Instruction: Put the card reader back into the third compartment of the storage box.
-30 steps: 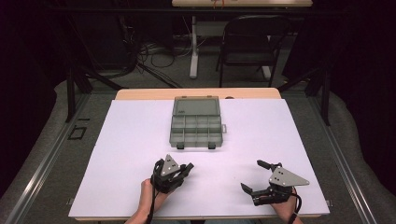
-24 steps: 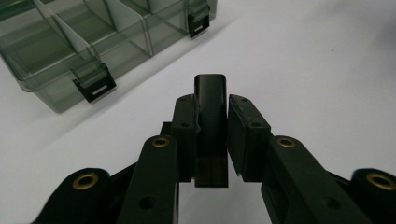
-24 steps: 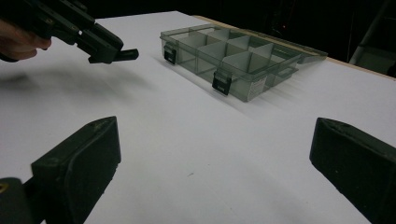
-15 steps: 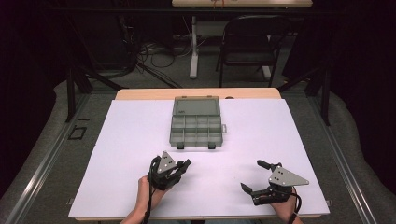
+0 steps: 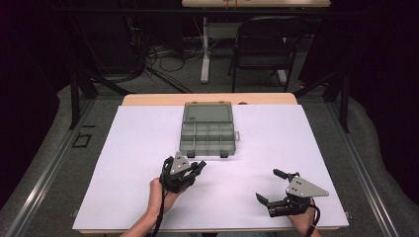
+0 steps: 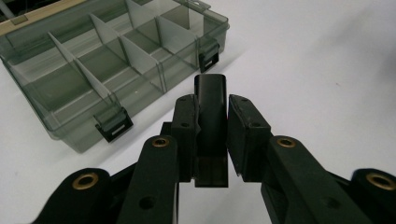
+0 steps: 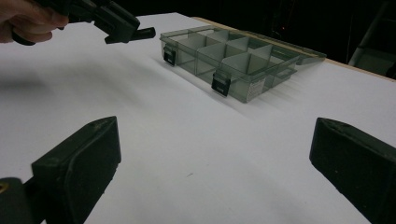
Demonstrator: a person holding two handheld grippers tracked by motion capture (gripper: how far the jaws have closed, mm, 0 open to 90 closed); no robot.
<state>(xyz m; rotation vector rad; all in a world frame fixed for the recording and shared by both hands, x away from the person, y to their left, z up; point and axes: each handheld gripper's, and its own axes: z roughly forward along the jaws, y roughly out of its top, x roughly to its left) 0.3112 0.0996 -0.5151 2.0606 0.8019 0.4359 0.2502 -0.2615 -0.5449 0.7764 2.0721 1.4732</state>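
So your left gripper [image 5: 190, 169] has its jaws clamped on a small black block [image 6: 211, 122], which sits upright between the pads and pokes out past the tips. In the left gripper view, the clear compartment box [image 6: 109, 65] lies just ahead and to the left of that block, lid open, near but not touching. On the high view, the box [image 5: 207, 129] sits mid-table on the white sheet [image 5: 276, 143], a bit beyond your left gripper. Your right gripper [image 5: 277, 190] is well off to the near right, jaws wide apart, nothing between them.
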